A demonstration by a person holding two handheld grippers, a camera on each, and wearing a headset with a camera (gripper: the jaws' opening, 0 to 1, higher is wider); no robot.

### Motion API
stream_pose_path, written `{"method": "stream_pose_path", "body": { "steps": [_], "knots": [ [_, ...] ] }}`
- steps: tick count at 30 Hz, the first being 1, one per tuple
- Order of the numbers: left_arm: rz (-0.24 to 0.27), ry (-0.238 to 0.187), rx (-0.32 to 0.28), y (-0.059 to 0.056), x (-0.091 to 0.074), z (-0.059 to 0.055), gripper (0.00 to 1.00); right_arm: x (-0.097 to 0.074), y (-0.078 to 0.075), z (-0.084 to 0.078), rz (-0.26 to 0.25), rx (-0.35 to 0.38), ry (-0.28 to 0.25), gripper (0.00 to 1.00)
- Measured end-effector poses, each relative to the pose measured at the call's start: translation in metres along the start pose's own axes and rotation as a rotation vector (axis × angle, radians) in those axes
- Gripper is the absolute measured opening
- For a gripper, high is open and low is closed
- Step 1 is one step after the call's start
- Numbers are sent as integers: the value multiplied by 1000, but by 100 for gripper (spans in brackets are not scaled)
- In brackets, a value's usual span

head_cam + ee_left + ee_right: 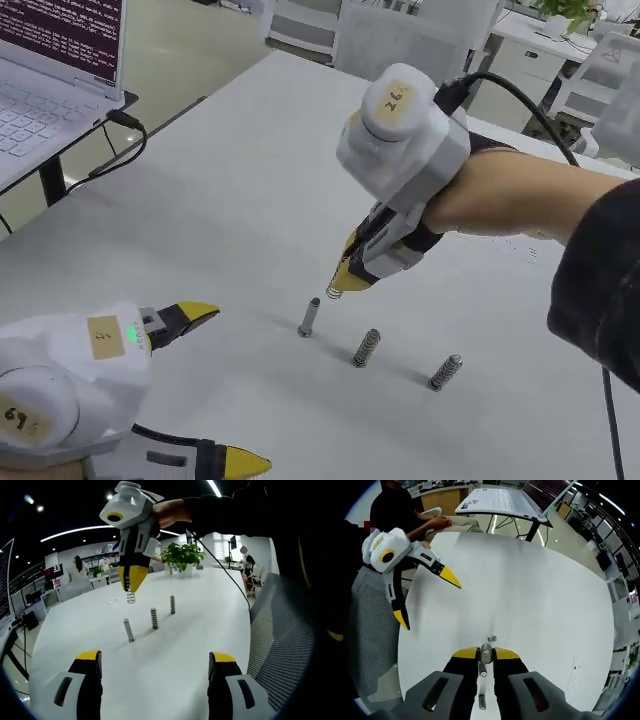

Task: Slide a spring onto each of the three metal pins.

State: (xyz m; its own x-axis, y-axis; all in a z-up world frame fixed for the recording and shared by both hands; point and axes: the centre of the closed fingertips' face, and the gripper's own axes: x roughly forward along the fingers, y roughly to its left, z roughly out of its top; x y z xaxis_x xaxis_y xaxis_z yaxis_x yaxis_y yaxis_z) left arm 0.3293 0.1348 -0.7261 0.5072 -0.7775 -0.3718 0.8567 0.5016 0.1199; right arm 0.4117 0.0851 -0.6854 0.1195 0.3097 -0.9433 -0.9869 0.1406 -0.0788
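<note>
Left gripper nearest in head view, jaws wide apart, empty; right gripper pinches a spring just above the bare pin. Left gripper view: two sprung pins stand right of the bare one. Right gripper view: spring clamped between jaws, pin top just beyond.

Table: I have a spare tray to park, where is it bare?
Bare: the stretch between the laptop and the right tongs, and the far end of the table. Crowded: around the three pins, where the right tongs hold a spring, and near the left tongs.
</note>
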Motion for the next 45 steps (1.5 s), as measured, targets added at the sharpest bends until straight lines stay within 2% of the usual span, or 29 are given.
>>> {"method": "stream_pose_path", "body": {
  "steps": [15,21,34,45],
  "knots": [
    [28,11,25,7,-1,-3,86,24,-11,1,-1,19,12,8],
    [29,13,23,9,-1,-4,85,32,-10,1,14,30,14,8],
    [22,14,20,8,0,-5,84,41,-9,-1,34,35,25,8],
    [23,19,11,9,0,-7,82,59,-13,-7,42,46,39,8]
  ]
}}
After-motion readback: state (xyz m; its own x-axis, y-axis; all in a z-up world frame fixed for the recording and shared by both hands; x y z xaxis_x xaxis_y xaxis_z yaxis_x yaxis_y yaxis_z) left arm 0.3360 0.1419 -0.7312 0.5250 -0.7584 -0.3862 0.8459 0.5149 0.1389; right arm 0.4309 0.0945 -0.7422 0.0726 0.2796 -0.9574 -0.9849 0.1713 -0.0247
